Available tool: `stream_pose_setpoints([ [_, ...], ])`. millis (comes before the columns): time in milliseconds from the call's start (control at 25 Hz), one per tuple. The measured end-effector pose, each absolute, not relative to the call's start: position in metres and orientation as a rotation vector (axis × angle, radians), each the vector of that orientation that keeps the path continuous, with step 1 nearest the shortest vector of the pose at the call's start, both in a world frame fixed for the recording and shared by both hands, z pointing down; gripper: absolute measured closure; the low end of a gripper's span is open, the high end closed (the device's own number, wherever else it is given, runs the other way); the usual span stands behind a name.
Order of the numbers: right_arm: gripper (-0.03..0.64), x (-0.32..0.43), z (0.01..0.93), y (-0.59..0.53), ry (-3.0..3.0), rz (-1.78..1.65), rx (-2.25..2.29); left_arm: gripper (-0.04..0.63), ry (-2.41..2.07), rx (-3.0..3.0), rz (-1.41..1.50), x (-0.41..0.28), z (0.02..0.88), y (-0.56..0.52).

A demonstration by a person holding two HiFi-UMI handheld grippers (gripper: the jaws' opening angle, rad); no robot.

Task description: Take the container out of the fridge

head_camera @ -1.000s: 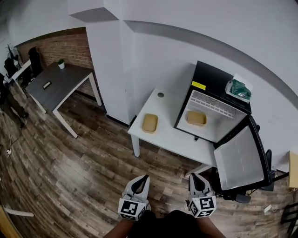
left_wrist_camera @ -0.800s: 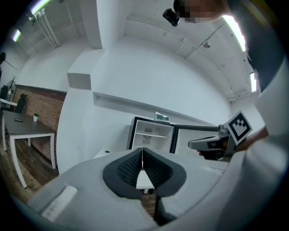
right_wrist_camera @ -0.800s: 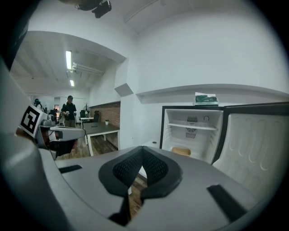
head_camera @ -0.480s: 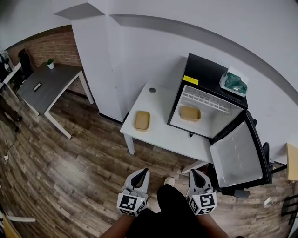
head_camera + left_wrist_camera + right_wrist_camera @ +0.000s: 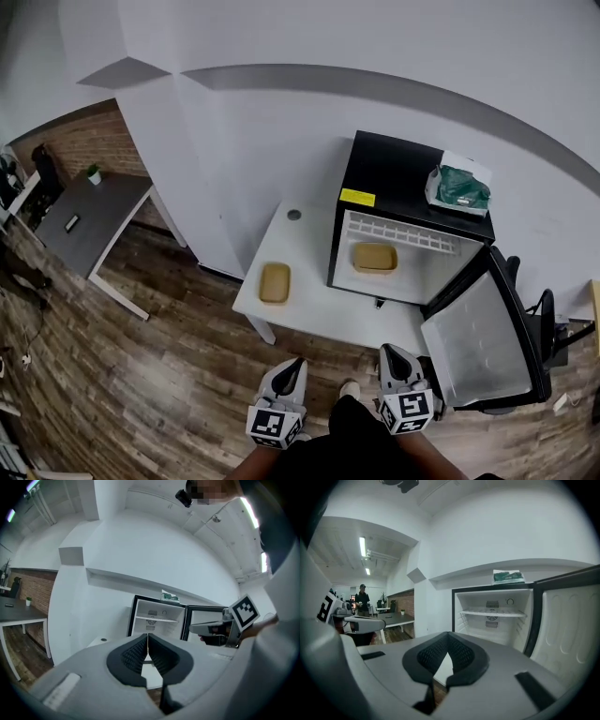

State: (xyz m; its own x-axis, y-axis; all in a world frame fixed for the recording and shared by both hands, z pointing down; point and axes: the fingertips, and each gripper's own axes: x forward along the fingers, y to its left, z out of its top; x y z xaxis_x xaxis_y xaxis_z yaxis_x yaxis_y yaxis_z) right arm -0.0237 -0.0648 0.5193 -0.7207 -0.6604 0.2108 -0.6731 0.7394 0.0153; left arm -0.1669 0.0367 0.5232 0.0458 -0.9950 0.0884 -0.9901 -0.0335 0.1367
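A tan container (image 5: 374, 258) lies on the floor of the black mini fridge (image 5: 412, 178), whose door (image 5: 483, 337) stands wide open to the right. A second tan container (image 5: 275, 282) rests on the white table (image 5: 309, 305) left of the fridge. My left gripper (image 5: 292, 364) and right gripper (image 5: 388, 351) hang low at the picture's bottom, well short of the table, both shut and empty. In the left gripper view the shut gripper (image 5: 147, 637) points at the open fridge (image 5: 157, 618). The right gripper (image 5: 449, 634) faces the fridge shelf (image 5: 492, 613).
A green packet (image 5: 459, 187) lies on top of the fridge. A grey desk (image 5: 89, 220) stands far left by a brick wall. Wooden floor lies between me and the table. A person (image 5: 361, 599) stands far off in the right gripper view.
The fridge and white table have drawn nearer and shifted left in the head view as I came closer. Both grippers stay low and shut.
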Motion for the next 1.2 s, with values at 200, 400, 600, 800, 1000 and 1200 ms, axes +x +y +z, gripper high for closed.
stream_pose_setpoints([
  [200,0.618,-0.008,0.520,-0.118,-2.715,0.132,1.132,0.578,-1.978,2.232,-0.003,-0.150,0.522,-0.029],
  [400,0.618,0.008,0.525,-0.166,-2.693,0.174,1.180,0.578,-1.931,2.285,0.044,-0.136,0.521,-0.089],
  [600,0.618,0.019,0.529,-0.203,-2.680,0.200,1.184,0.578,-1.902,2.299,0.080,-0.125,0.523,-0.137],
  [800,0.618,0.026,0.535,-0.236,-2.685,0.218,1.177,0.578,-1.882,2.294,0.134,-0.117,0.538,-0.176],
  [1000,0.618,0.023,0.544,-0.261,-2.706,0.236,1.129,0.578,-1.876,2.308,0.200,-0.111,0.555,-0.210],
  [1200,0.618,0.022,0.551,-0.274,-2.689,0.254,1.124,0.578,-1.857,2.283,0.297,-0.111,0.575,-0.235],
])
